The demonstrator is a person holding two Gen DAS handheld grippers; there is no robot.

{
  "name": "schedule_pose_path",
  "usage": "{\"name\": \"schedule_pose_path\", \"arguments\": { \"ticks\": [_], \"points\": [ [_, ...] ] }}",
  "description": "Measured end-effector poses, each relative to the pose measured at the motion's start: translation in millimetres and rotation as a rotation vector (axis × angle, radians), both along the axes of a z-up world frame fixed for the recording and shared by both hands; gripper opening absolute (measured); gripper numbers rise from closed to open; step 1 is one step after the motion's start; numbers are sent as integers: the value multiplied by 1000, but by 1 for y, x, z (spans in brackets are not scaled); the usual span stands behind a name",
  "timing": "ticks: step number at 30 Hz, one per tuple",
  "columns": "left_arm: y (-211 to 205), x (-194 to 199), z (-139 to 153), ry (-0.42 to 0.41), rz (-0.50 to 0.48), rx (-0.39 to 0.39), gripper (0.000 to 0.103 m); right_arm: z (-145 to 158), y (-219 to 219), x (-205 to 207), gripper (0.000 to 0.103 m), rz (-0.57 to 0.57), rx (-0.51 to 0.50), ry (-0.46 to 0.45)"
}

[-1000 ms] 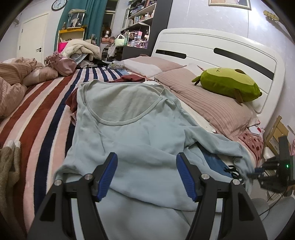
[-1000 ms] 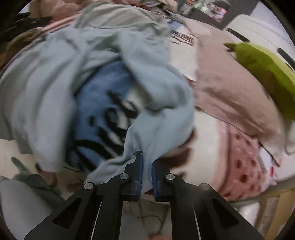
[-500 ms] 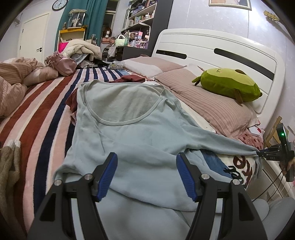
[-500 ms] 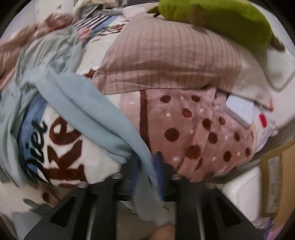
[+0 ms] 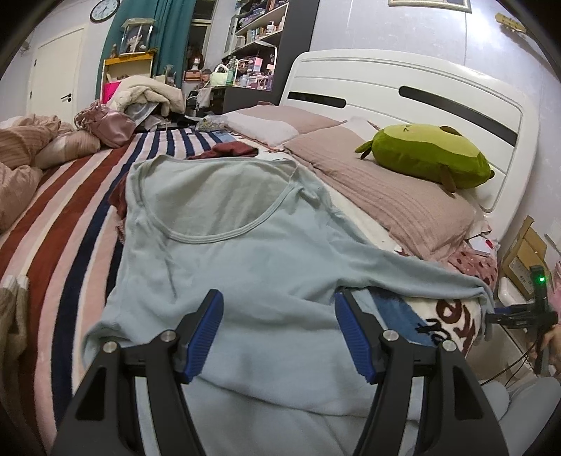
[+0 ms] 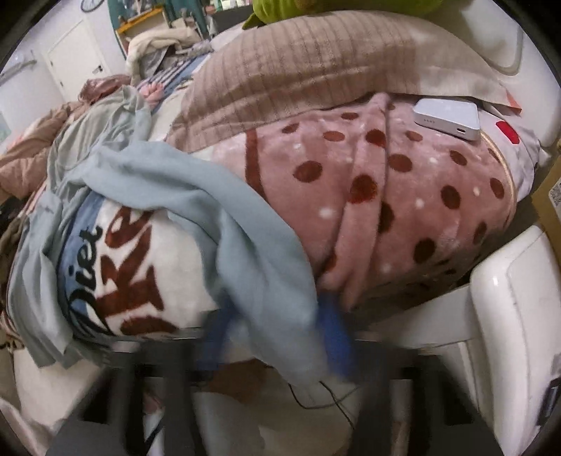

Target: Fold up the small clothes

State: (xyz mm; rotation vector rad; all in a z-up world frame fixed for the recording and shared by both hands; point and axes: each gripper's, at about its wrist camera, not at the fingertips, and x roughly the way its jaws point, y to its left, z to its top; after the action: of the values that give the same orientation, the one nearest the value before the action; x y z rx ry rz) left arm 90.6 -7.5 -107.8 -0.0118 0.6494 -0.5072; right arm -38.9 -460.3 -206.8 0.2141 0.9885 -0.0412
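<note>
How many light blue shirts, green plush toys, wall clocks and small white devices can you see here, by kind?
Light blue shirt: 1
Green plush toy: 1
Wall clock: 1
Small white device: 1
Total: 4

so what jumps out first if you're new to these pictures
A pale blue long-sleeved top lies spread flat across the striped bed, its sleeve stretched toward the bed's edge. A green plush toy sits on the pillow by the white headboard. In the right wrist view, a polka-dot pink blanket fills the middle.
</note>
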Motion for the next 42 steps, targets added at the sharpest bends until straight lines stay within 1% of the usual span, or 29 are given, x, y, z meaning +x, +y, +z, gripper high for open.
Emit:
{"name": "schedule_pose_path", "arguments": {
  "ticks": [2, 3, 4, 6, 7, 9, 10, 13, 15, 16, 18, 20, 21, 22, 23, 24, 25, 27, 28, 30, 32, 33, 34, 35, 38, 42],
  "points": [
    [-1, -1, 2, -4, -1, -5, 62, 6, 10, -1, 4, 22, 8, -38],
    [-1, -1, 3, -6, 2, -5, 62, 13, 18, -1, 4, 70, 49, -67],
    [0, -2, 3, -6, 5, -4, 62, 21, 28, -1, 4, 118, 87, -97],
    [1, -1, 3, -4, 15, 0, 62, 38, 48, -1, 4, 174, 85, -144],
    [2, -1, 3, -4, 19, -1, 62, 52, 62, 1, 4, 210, 89, -179],
    [5, 0, 4, -6, 29, -9, 62, 72, 81, 7, 4, 260, 117, -234],
    [7, 0, 5, -7, 34, -14, 62, 88, 97, 13, 4, 306, 136, -276],
    [17, -2, 10, -15, 47, -36, 62, 120, 138, 30, 4, 448, 197, -356],
    [27, -5, 15, -28, 62, -49, 62, 134, 163, 39, 4, 528, 223, -378],
    [33, -7, 17, -35, 70, -55, 62, 140, 189, 50, 4, 595, 237, -377],
    [49, -12, 24, -50, 92, -69, 62, 139, 229, 67, 4, 682, 238, -362],
    [64, -19, 29, -61, 108, -84, 62, 128, 279, 85, 4, 796, 269, -305],
    [75, -24, 32, -67, 115, -88, 63, 123, 293, 88, 4, 826, 287, -281],
    [82, -27, 34, -71, 118, -86, 64, 106, 320, 96, 4, 877, 319, -219],
    [89, -31, 35, -73, 119, -79, 67, 91, 339, 99, 4, 910, 327, -165],
    [94, -35, 35, -78, 126, -75, 67, 79, 351, 100, 4, 932, 326, -128],
    [99, -38, 35, -81, 131, -73, 67, 56, 374, 100, 4, 972, 316, -60],
    [108, -43, 32, -79, 137, -75, 67, 24, 396, 98, 4, 1004, 320, 20],
    [111, -44, 31, -75, 140, -75, 67, 14, 402, 95, 7, 1008, 316, 49],
    [114, -44, 26, -63, 141, -72, 67, 4, 406, 93, 8, 1005, 292, 83],
    [112, -44, 22, -51, 124, -68, 67, 11, 396, 97, 18, 987, 336, 100],
    [110, -45, 19, -45, 109, -66, 67, 16, 390, 98, 36, 978, 346, 93],
    [107, -45, 17, -40, 93, -66, 67, 28, 377, 95, 55, 960, 337, 59],
    [104, -46, 16, -37, 75, -69, 69, 40, 364, 90, 60, 945, 319, 34],
    [83, -48, 6, -13, -27, -81, 71, 56, 323, 86, 61, 863, 265, -12],
    [49, -51, -5, 21, -137, -60, 71, 60, 264, 88, 61, 694, 240, -42]
  ]
}}
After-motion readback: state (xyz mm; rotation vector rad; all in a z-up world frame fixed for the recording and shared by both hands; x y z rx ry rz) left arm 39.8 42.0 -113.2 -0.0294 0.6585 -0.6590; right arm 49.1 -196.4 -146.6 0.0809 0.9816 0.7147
